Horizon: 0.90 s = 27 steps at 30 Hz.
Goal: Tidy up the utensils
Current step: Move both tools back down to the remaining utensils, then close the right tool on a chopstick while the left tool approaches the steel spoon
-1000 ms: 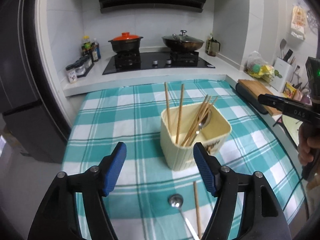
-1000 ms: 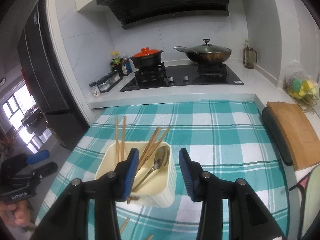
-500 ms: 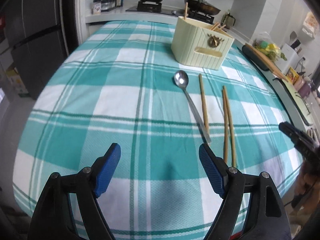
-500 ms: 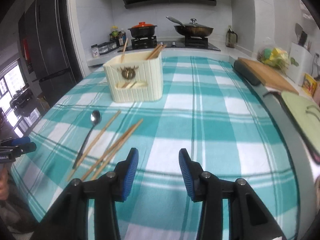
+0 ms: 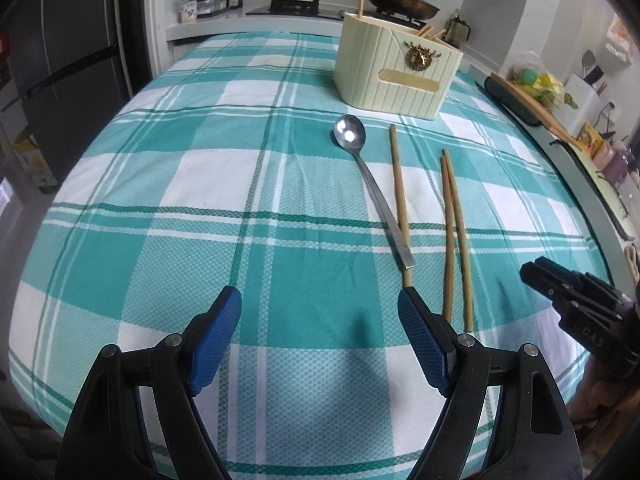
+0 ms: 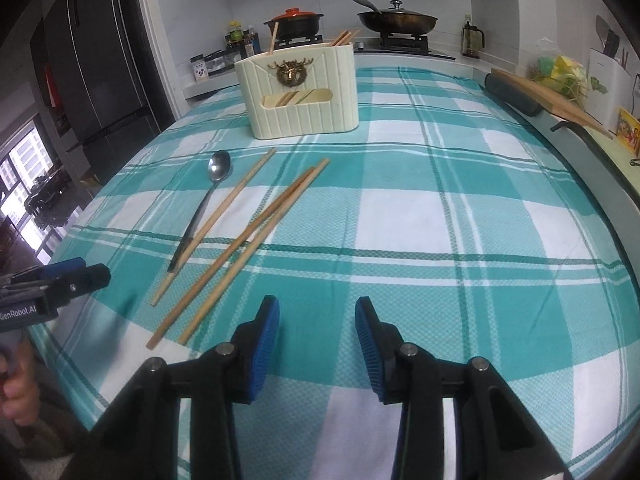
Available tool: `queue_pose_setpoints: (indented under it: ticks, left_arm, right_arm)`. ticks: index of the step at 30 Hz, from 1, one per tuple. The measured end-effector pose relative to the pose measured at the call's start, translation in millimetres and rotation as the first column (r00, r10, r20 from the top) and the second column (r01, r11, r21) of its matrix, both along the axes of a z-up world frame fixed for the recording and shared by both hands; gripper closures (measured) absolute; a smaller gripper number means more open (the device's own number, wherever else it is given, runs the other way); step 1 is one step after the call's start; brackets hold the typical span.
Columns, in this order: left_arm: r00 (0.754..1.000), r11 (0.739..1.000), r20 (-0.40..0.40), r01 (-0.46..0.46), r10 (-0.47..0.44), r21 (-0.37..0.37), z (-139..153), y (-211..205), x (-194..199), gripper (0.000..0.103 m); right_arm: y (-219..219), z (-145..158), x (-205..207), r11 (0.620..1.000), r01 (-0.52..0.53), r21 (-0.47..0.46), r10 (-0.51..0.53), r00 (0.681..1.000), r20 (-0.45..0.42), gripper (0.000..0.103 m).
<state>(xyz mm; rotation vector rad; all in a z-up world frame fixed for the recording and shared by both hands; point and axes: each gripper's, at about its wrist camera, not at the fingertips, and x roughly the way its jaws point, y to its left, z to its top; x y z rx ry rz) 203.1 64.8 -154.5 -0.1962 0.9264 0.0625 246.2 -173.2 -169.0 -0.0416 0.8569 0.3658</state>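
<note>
A cream utensil holder (image 5: 396, 68) (image 6: 300, 92) with chopsticks sticking out stands at the far side of the teal checked tablecloth (image 5: 200, 208). In front of it lie a metal spoon (image 5: 370, 184) (image 6: 204, 204), a single wooden chopstick (image 5: 400, 200) (image 6: 218, 220) and a pair of chopsticks (image 5: 454, 236) (image 6: 248, 244). My left gripper (image 5: 320, 308) is open low over the cloth, just short of the spoon handle's end, nothing between its fingers. My right gripper (image 6: 316, 320) is right of the chopstick pair, its jaws closing on nothing.
Behind the table is a counter with a stove, a red-lidded pot (image 6: 294, 24) and a wok (image 6: 396, 20). A cutting board (image 6: 548, 100) and clutter line the right edge. A dark fridge (image 5: 68, 60) stands on the left. A person's hand (image 6: 16, 392) holds the left gripper.
Both grippers dropped from above the holder and pulled back to the near part of the table; the spoon and chopsticks now lie ahead of them. The right jaws have narrowed.
</note>
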Motion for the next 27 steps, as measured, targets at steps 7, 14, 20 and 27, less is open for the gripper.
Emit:
queue_pose_setpoints:
  ticks: [7, 14, 20, 27]
  left_arm:
    - [0.999, 0.999, 0.004, -0.040, 0.040, 0.009, -1, 13, -6, 0.021]
    - [0.999, 0.999, -0.010, -0.048, 0.048, 0.012, -7, 17, -6, 0.021]
    - [0.999, 0.999, -0.008, -0.038, 0.038, 0.012, -6, 15, -1, 0.021]
    - [0.999, 1.000, 0.032, -0.009, 0.008, 0.006, 5, 6, 34, 0.018]
  right_arm:
    - [36, -9, 26, 0.999, -0.020, 0.044, 0.023, 0.996, -0.083, 0.073]
    - [66, -20, 36, 0.999, -0.038, 0.001, 0.038, 0.996, -0.085, 0.075]
    - [66, -20, 34, 0.995, -0.006, -0.095, 0.004, 1.000, -0.029, 0.093]
    - [25, -19, 30, 0.985, 0.112, -0.131, -0.114, 0.994, -0.001, 0.096]
